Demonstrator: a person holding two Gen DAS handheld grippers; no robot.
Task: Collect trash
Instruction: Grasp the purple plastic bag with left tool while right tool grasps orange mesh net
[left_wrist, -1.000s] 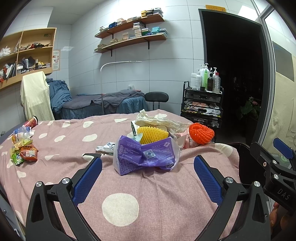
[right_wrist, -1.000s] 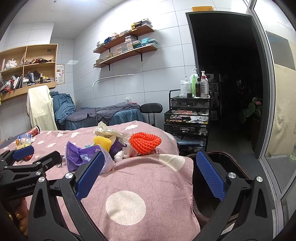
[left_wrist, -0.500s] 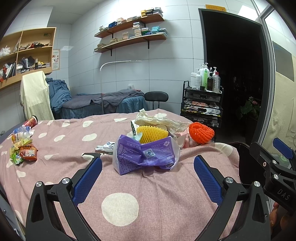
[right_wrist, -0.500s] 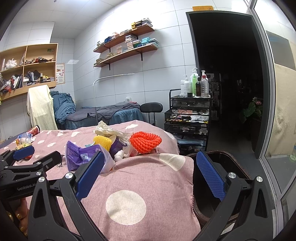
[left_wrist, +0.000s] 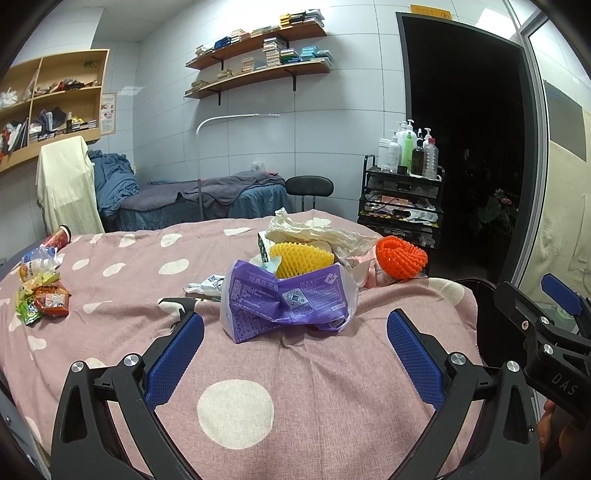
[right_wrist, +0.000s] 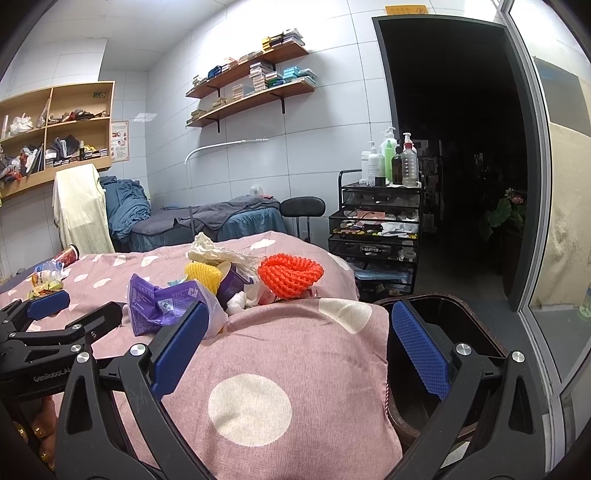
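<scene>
The left gripper (left_wrist: 295, 354) is hanging over the pink bed (left_wrist: 332, 369) with its blue fingers (left_wrist: 173, 362) spread wide — nothing is sitting between them. Just ahead of it a purple bag (left_wrist: 288, 302) is lying crumpled on the bed. Behind the bag a yellow net (left_wrist: 299, 260) is leaning by some white paper (left_wrist: 314, 232). Off to the right of those an orange net (left_wrist: 400, 256) is resting near the bed's edge. Far to the left some snack bags (left_wrist: 42, 301) are lying together.

The right gripper (right_wrist: 301, 354) is spread wide too, holding nothing — it is hanging over the bed's corner. Its right finger is sitting in front of a dark bin (right_wrist: 458, 325). The orange net is lying ahead of it.
</scene>
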